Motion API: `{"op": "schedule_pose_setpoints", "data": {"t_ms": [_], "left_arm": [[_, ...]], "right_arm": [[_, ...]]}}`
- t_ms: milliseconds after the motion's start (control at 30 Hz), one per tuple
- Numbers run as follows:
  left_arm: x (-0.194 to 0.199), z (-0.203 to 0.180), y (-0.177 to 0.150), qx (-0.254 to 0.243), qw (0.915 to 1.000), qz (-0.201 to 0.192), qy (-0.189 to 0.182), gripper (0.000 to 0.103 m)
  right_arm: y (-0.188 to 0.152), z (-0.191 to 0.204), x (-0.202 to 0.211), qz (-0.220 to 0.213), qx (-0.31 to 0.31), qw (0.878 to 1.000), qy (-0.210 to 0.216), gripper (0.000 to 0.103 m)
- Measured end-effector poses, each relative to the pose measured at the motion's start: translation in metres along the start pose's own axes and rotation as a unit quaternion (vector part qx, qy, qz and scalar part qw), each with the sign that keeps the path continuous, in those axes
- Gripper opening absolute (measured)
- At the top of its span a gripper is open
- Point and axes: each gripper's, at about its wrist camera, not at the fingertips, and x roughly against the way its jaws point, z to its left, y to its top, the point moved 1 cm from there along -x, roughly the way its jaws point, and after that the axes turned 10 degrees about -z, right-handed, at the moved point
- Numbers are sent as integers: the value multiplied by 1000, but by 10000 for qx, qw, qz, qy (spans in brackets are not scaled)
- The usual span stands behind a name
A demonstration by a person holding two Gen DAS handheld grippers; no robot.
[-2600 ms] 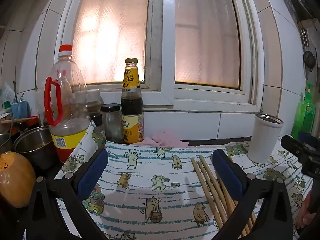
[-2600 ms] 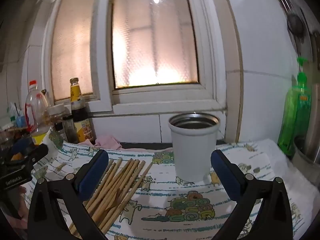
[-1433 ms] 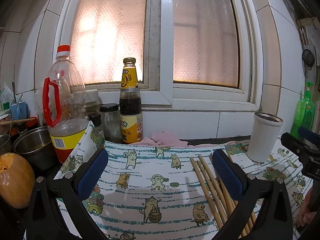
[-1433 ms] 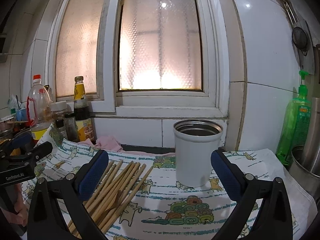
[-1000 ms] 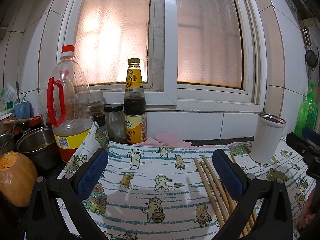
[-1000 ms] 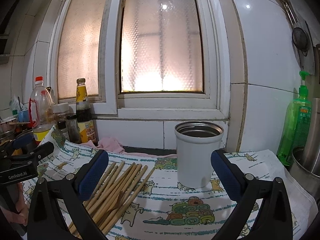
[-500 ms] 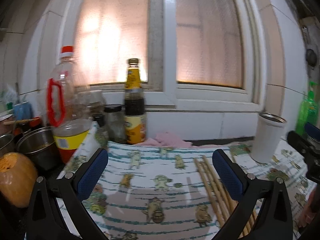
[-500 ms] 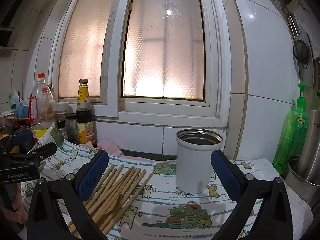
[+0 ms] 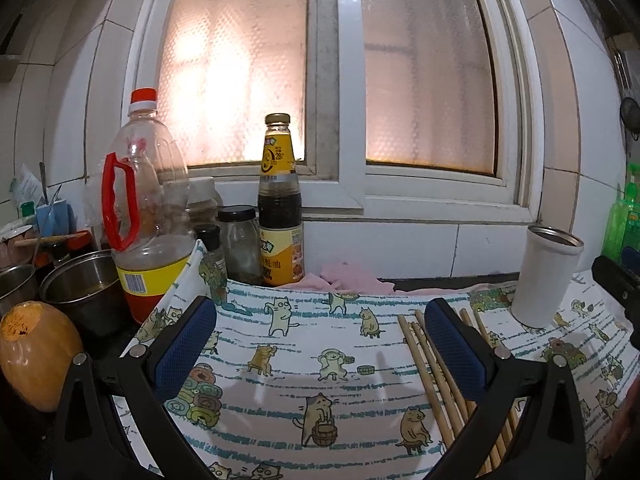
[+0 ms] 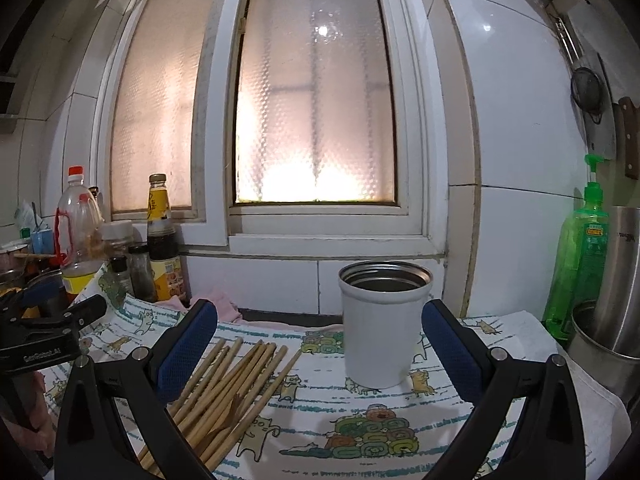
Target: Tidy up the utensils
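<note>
A bundle of pale wooden chopsticks (image 10: 236, 384) was seen lying loose and fanned on a cat-printed cloth (image 9: 320, 344), at the lower left of the right wrist view and the lower right of the left wrist view. A white cup (image 10: 382, 324) with a metal rim stood upright just right of them, at centre frame. The left gripper (image 9: 320, 344) was held wide apart over bare cloth, gripping nothing. The right gripper (image 10: 320, 348) was likewise spread wide and empty, framing the cup.
</note>
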Motion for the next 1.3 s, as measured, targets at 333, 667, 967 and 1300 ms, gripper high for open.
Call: {"op": "schedule_pose_setpoints", "data": {"t_ms": [333, 667, 967, 1300], "left_arm": [[3, -4, 0, -26, 9999, -40, -158, 103], [-1, -1, -1, 7, 9999, 36, -113, 103], [-4, 3, -2, 97, 9999, 103, -81, 103], [-1, -1, -1, 21, 9998, 51, -199, 103]], "right_arm": [[-7, 3, -8, 397, -84, 9991, 146, 103], [-10, 1, -9, 529, -67, 9986, -16, 103], [-12, -3, -18, 766, -128, 9969, -100, 103], [-15, 3, -24, 920, 83, 9954, -243, 103]]}}
